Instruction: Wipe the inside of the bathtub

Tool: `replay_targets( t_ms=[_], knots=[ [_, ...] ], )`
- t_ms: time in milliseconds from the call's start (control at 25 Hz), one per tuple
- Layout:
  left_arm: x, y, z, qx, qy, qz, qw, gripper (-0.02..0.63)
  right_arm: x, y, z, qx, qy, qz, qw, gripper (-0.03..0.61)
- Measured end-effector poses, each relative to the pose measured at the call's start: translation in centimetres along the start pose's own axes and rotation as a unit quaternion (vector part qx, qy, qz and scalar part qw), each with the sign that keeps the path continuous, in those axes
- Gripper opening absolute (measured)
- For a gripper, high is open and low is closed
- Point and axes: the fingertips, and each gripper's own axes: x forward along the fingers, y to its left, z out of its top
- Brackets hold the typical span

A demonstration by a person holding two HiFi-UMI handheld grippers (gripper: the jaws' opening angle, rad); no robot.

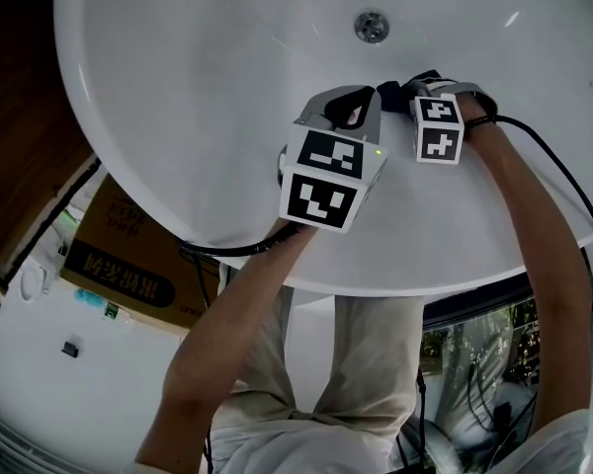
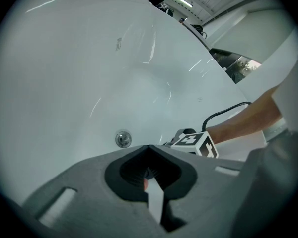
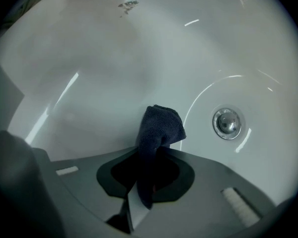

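Right gripper view: R tongs (image 3: 146,152) pinch cloth (image 3: 161,125) | box (image 1: 128,255) txt illegible

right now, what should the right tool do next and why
Probably lower the right tool so its clamped dark cloth presses the bathtub wall beside the drain. The cloth's tip seems just off the surface; the left tool is shut, empty.

Dim, cool light; glare streaks on bathtub (image 3: 188,23); fisheye distortion, black vignetted corners.

A cardboard box (image 1: 138,255) rests on pale floor (image 1: 49,393).
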Motion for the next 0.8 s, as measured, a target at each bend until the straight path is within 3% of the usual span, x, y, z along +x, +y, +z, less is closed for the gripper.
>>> replay_targets(
  t_ms=[800],
  knots=[
    [-2.5, -1.6, 1.5, 0.009, -0.008, -0.004, 0.9999, -0.002, -4.6, 6.1, 2.8, -0.016, -0.025, 0.034, 0.999, 0.049]
  ],
)
